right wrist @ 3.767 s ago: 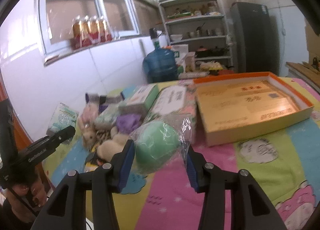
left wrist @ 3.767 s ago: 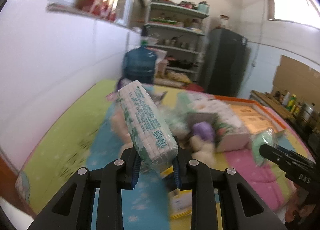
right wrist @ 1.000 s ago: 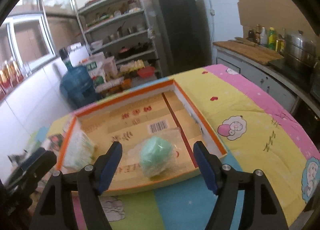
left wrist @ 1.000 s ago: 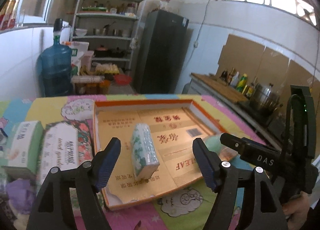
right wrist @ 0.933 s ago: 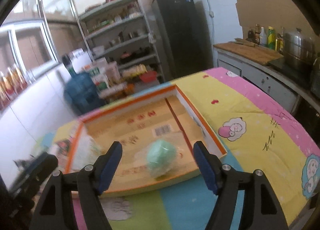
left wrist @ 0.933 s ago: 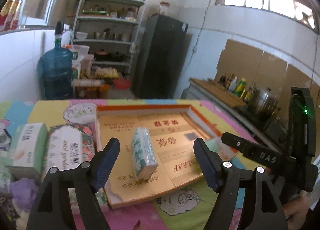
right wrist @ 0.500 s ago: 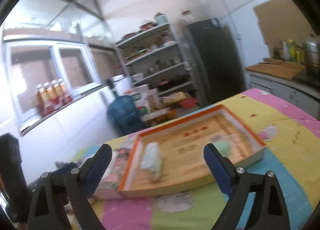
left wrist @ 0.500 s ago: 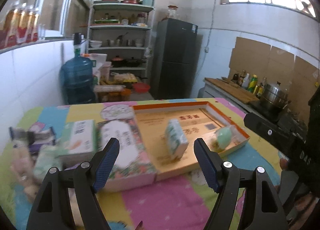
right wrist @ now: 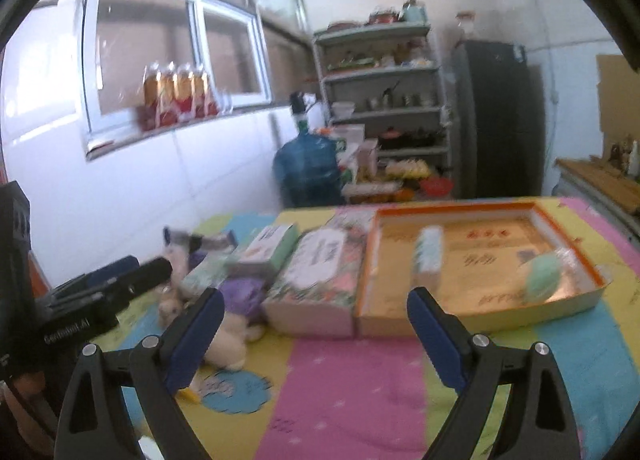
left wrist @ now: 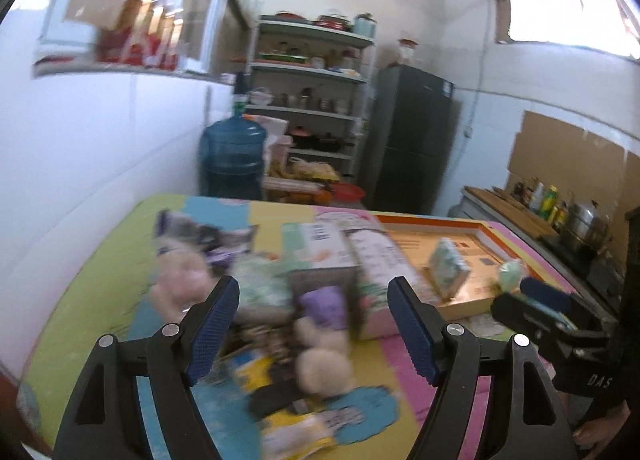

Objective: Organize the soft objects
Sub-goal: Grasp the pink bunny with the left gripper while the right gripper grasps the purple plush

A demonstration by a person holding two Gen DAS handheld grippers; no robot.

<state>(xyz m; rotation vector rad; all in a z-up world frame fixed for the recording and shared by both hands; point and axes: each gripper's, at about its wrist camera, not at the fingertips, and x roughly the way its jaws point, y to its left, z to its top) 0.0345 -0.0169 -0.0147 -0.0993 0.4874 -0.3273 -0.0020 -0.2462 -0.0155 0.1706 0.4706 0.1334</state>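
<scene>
A pile of soft things lies on the colourful sheet: a cream plush toy (left wrist: 320, 368), a purple bundle (left wrist: 324, 306), a pink plush (left wrist: 176, 284) and a green tissue pack (left wrist: 260, 288). My left gripper (left wrist: 312, 320) hangs open above this pile with nothing between its fingers. The orange-rimmed tray (right wrist: 366, 260) holds an upright tissue pack (right wrist: 428, 256) and a bagged green ball (right wrist: 544, 272). My right gripper (right wrist: 316, 320) stands open and empty in front of the tray and boxes. The cream plush (right wrist: 228, 344) lies by its left finger.
Two tissue boxes (right wrist: 276, 248) (right wrist: 320, 272) lie between the pile and the tray. A white wall runs along the left side of the bed. A blue water jug (right wrist: 308, 171), shelves and a dark fridge (right wrist: 500, 115) stand behind. The left gripper's body (right wrist: 108, 284) shows at the left.
Both grippers let go of the tissue pack and the green ball in the tray, drew back and swung left toward the pile. Both stay open and empty.
</scene>
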